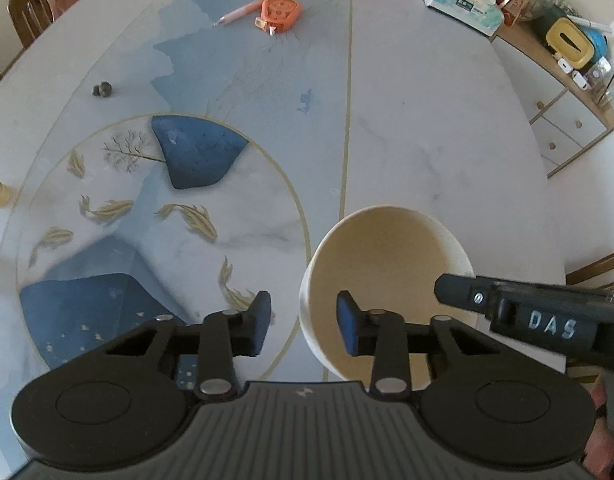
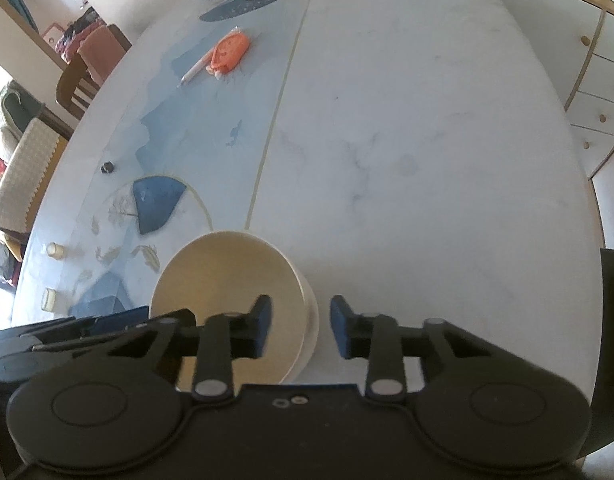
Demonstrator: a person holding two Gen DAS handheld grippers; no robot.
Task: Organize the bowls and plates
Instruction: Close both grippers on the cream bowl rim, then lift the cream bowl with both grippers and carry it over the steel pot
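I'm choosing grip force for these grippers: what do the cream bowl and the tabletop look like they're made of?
Cream bowl: matte and faintly speckled, with no glossy highlights; probably wheat-straw plastic or bamboo fibre, though matte ceramic is possible. Tabletop: smooth, grey-veined white with printed blue shapes and gold fish; looks like marble-effect stone or sintered slab, satin finish.

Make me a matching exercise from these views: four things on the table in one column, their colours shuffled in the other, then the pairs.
Things:
1. bowl
2. tape measure
3. pen
4. tissue box

Colours:
A. orange
B. white and teal
C. cream
D. pink

Pairs: 1-C, 2-A, 3-D, 4-B
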